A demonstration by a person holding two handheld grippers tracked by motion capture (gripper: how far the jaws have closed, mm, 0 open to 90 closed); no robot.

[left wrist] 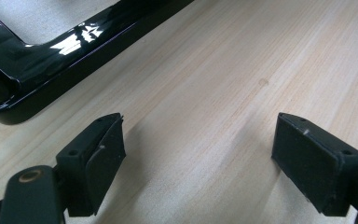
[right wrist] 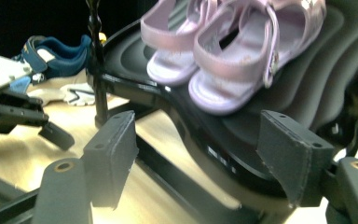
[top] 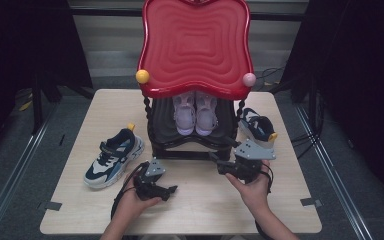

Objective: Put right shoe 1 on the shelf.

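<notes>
A pair of lilac sandals [top: 195, 114] [right wrist: 223, 51] stands on the black lower shelf [right wrist: 317, 93] of a small rack with a red wavy top [top: 196, 45]. A blue and white sneaker [top: 112, 157] [right wrist: 56, 60] lies on the table left of the rack. Its mate [top: 257, 127] sits at the rack's right side. My right gripper [top: 216, 161] [right wrist: 196, 122] is open at the rack's front right, pointing at the shelf edge below the sandals, with nothing between its pads. My left gripper [top: 172, 190] [left wrist: 200, 126] rests open over bare wood beside the rack's black base bar [left wrist: 51, 60].
The light wooden table [top: 205, 205] has free room in front of the rack between the two hands. Yellow [top: 142, 76] and pink [top: 249, 79] knobs stick out at the red top's front corners. Twisted black posts [right wrist: 98, 70] hold the top above the shelf.
</notes>
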